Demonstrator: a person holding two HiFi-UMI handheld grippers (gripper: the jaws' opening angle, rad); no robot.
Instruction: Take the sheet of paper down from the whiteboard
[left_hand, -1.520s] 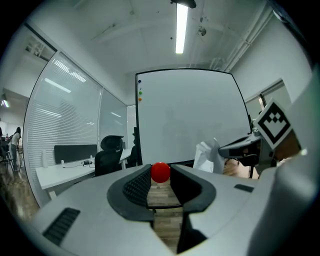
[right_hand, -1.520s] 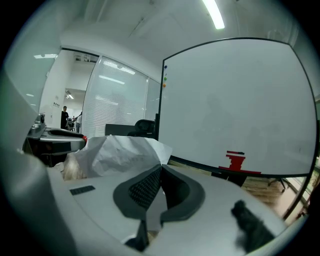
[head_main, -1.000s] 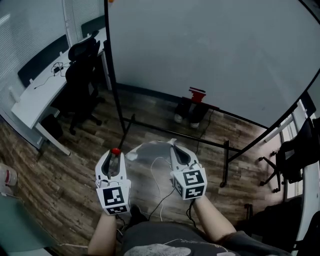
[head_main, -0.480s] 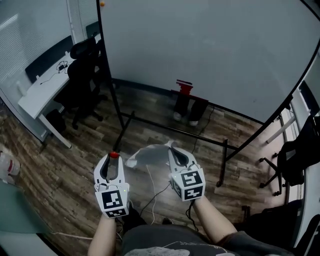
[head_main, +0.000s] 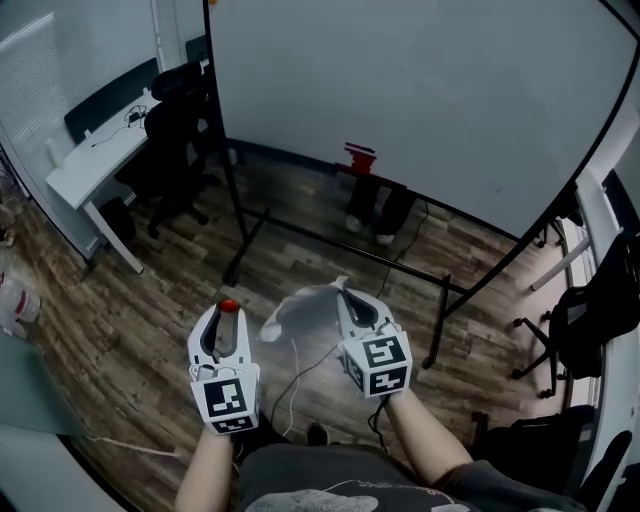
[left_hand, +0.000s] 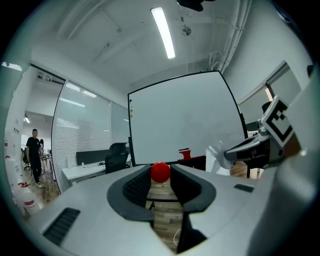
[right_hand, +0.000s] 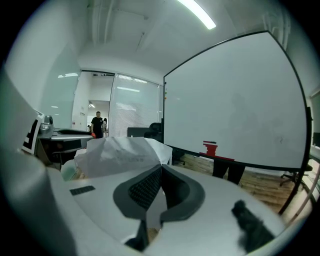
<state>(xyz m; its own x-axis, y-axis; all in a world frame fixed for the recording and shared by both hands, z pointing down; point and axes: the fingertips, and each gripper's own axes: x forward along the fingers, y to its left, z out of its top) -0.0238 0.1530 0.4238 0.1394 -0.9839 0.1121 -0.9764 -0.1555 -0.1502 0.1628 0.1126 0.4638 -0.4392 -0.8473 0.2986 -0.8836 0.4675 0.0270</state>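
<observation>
The white sheet of paper (head_main: 300, 308) is off the whiteboard (head_main: 430, 100) and hangs crumpled from my right gripper (head_main: 346, 294), which is shut on its edge. In the right gripper view the paper (right_hand: 120, 154) bulges up to the left of the closed jaws of the right gripper (right_hand: 161, 170). My left gripper (head_main: 229, 312) is shut on a small red round magnet (head_main: 229, 306), seen in the left gripper view as the red magnet (left_hand: 160, 172) pinched between the jaws. Both grippers are held low, well away from the bare board.
The whiteboard stands on a black frame with floor legs (head_main: 250, 235); a red object (head_main: 360, 158) sits at its lower edge. A white desk (head_main: 95, 160) and black chair (head_main: 180, 120) are at the left, another chair (head_main: 590, 320) at the right. Cables (head_main: 290, 385) lie on the wood floor.
The head view has swung slightly, so the board and desk shift in frame. Both grippers stay low in front of me, still holding the paper and the magnet.
</observation>
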